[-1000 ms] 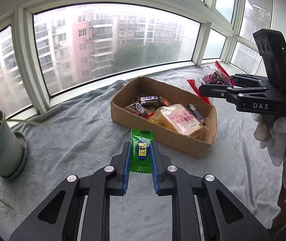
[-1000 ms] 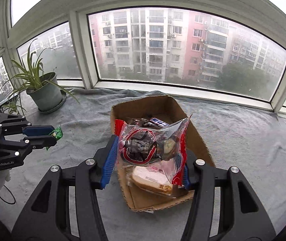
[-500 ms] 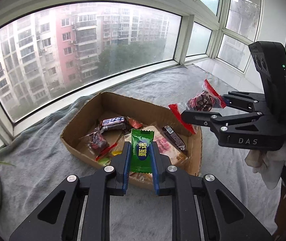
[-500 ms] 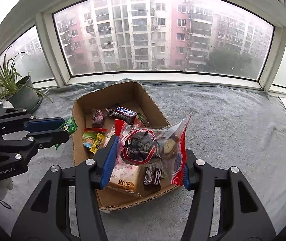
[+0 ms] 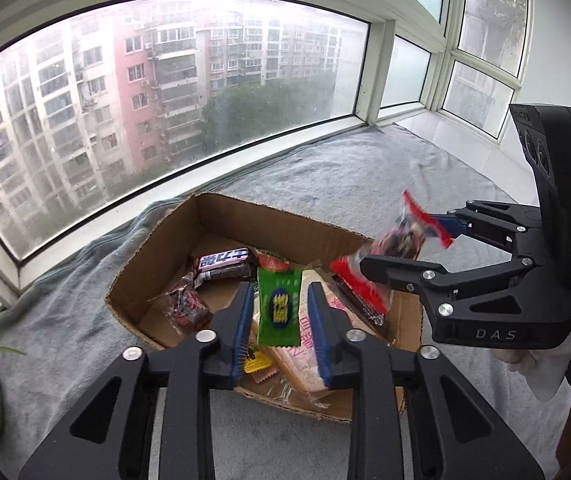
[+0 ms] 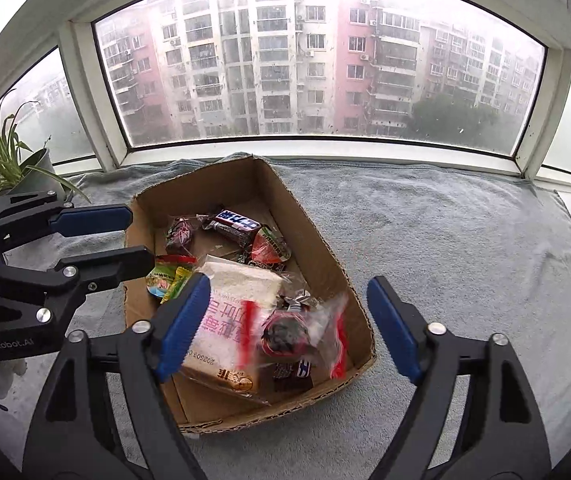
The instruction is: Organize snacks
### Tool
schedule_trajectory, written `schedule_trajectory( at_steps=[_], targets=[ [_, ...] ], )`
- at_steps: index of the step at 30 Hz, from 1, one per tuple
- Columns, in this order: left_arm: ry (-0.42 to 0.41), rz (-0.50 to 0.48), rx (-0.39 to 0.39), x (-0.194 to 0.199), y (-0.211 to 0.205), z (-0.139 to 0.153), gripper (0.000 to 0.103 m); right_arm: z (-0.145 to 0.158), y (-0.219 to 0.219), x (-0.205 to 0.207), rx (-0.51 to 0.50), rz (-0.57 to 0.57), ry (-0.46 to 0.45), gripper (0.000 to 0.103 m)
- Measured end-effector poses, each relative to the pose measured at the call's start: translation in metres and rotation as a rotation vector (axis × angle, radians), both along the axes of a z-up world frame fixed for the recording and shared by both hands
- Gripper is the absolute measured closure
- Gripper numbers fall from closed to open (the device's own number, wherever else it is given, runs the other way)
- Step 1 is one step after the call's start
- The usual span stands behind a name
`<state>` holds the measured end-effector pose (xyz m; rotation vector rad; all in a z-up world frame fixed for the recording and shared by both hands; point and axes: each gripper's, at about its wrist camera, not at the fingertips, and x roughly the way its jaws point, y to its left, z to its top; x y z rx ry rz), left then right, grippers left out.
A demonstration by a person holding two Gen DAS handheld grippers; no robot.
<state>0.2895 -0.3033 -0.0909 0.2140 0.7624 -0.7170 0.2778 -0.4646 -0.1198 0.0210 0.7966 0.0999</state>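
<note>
One cardboard box (image 6: 317,240) sits on the grey blanket (image 6: 465,240), filled with snacks. My right gripper (image 6: 285,328) is spread wide above it, the red-edged clear packet (image 6: 305,332) blurred between the fingers, touching neither. My left gripper (image 5: 281,320) is parted too, the green candy (image 5: 278,307) loose between its pads over the box.

Potted spider plant (image 6: 15,172) on grey blanket (image 6: 445,240) beside window (image 6: 317,60)

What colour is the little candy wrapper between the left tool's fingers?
Green, with a blue oval label, on the candy wrapper; the left wrist view shows it best.
</note>
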Motion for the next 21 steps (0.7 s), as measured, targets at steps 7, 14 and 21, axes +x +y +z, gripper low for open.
schedule_trajectory(
  at_steps=[7,14,21],
  targets=[
    [-0.019,0.014,-0.006,-0.0006,0.0034,0.0046,0.057,0.0027,0.0,0.0005,-0.008,-0.01,-0.003,0.018],
    [-0.014,0.019,-0.005,-0.0011,0.0046,0.0046,0.057,0.0031,0.0005,-0.0002,-0.015,-0.015,-0.002,0.017],
    [-0.018,0.028,-0.003,-0.0052,0.0081,0.0069,0.049,0.0079,0.0015,-0.0059,-0.017,-0.021,-0.011,0.012]
  ],
)
